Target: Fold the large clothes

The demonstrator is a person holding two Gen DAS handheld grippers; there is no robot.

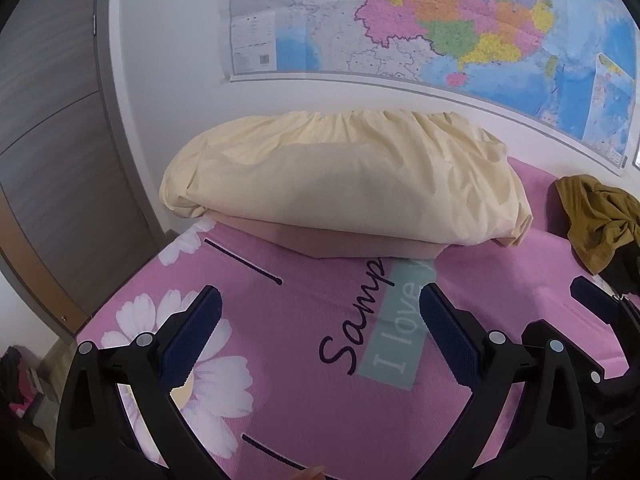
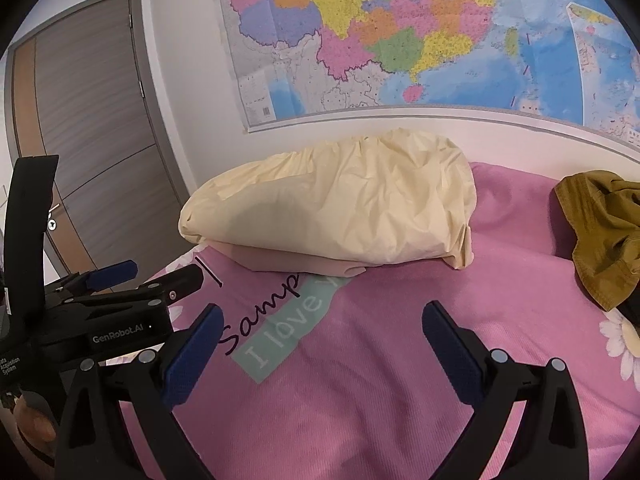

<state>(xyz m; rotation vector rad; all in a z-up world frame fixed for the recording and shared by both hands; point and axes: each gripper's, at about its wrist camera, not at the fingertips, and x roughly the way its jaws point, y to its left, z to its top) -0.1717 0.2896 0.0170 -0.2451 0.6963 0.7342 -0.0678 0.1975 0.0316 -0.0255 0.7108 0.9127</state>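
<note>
Hovering over the pink bedsheet (image 1: 280, 360), the left gripper (image 1: 320, 340) has its jaws spread wide, holding nothing; the crumpled olive garment (image 1: 600, 220) lies at three o'clock, well apart, beside the cream pillow (image 1: 340, 184) at twelve. From the right wrist, the right gripper (image 2: 320, 344) is likewise wide and empty, the garment at two o'clock. Best to pinch two separate edges and drag it onto open sheet before spreading.

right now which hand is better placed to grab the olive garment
Right, probably. The olive garment lies crumpled at the bed's right edge, and the right gripper is on that side, jaws open and empty. The left gripper would have to cross over it.
</note>
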